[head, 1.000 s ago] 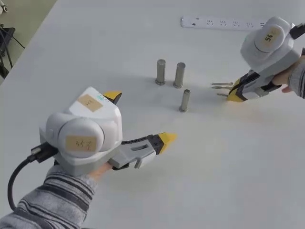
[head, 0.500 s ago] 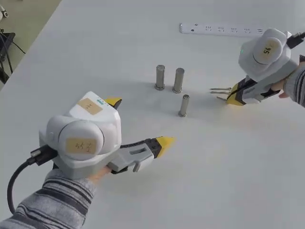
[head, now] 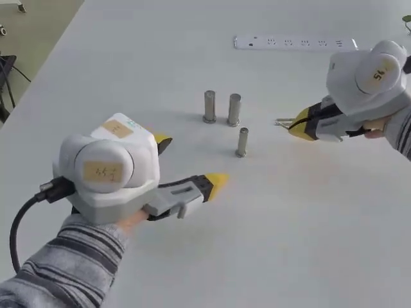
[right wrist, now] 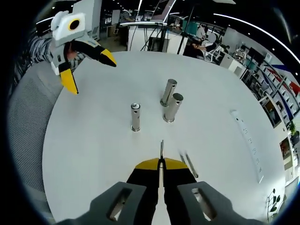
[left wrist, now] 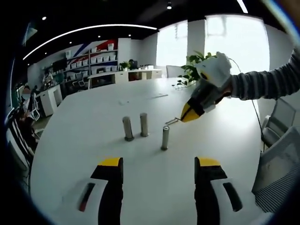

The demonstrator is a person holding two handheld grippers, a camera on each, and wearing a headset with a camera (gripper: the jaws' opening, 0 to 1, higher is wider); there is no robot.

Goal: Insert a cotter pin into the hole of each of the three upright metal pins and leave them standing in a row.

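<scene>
Sleeve (head: pixel 61 273): striped grey, at the near left corner of the head view, running up to the hand under the left gripper.
Left gripper (head: pixel 188 160): nearest the person, held low over the table. Its yellow-tipped jaws stand wide apart with nothing between them and point toward the three metal pins.
Table (head: pixel 308 231): plain white and broad, with all the work on it.
Front pin (head: pixel 242 142): upright, standing alone, nearer the person than the other two and slightly to their right.
Rear right pin (head: pixel 234 110): upright, just beside its neighbour but not touching it.
Rear left pin (head: pixel 209 106): upright, the farthest of the three from the right gripper.
Layout: the three pins form a small triangle, not a row.
Right gripper (head: pixel 294 126): to the right of the pins and apart from them, with its tip aimed at them. Its jaws are pressed together on a thin cotter pin (right wrist: pixel 161 149) that sticks straight out past the yellow tips.
Loose cotter pins (right wrist: pixel 188 165): lying flat on the table just beside the right gripper's tip. How many there are cannot be told.
Power strip (head: pixel 295 43): white and long, lying flat at the far side of the table, well beyond the pins.
</scene>
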